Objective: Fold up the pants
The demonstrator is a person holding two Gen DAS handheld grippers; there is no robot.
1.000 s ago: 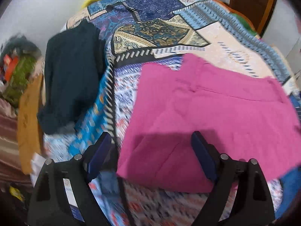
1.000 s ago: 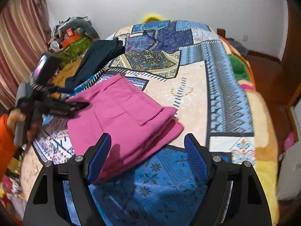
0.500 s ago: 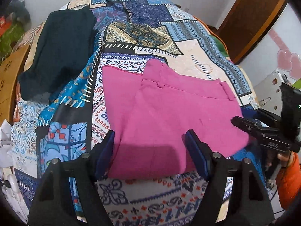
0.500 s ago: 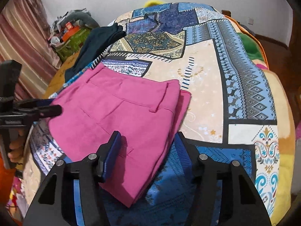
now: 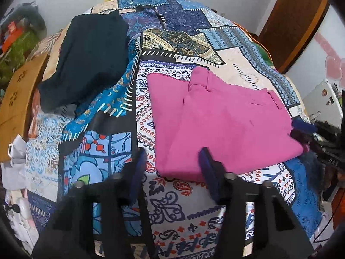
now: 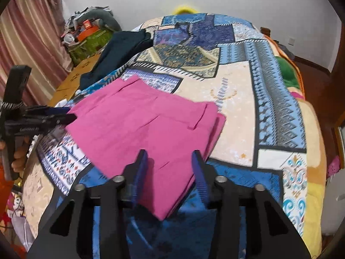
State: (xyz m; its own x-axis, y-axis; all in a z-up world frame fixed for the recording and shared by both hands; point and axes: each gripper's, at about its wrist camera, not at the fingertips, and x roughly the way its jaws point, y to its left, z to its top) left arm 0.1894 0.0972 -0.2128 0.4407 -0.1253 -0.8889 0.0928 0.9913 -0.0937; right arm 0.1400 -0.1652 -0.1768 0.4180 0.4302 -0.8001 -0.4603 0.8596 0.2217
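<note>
The pink pants (image 5: 224, 120) lie folded in a flat stack on the patchwork bedspread (image 5: 172, 49); they also show in the right wrist view (image 6: 146, 129). My left gripper (image 5: 172, 157) is open, its jaws straddling the near left corner of the pants, just above the cloth. My right gripper (image 6: 170, 159) is open and hovers over the near end of the stack. Each gripper shows in the other view, the right one (image 5: 301, 129) at the pants' right edge and the left one (image 6: 54, 116) at their left edge.
A dark teal garment (image 5: 88, 58) lies at the bed's far left. A wooden board (image 5: 19, 95) and cluttered bags (image 6: 90, 34) stand left of the bed. A wooden door (image 5: 295, 21) is at the right. A yellow pillow (image 6: 185, 9) lies at the head.
Both grippers have narrowed their jaws and come closer to the pants' near edges. The left one swung left toward the pants' corner. The pants lie unchanged.
</note>
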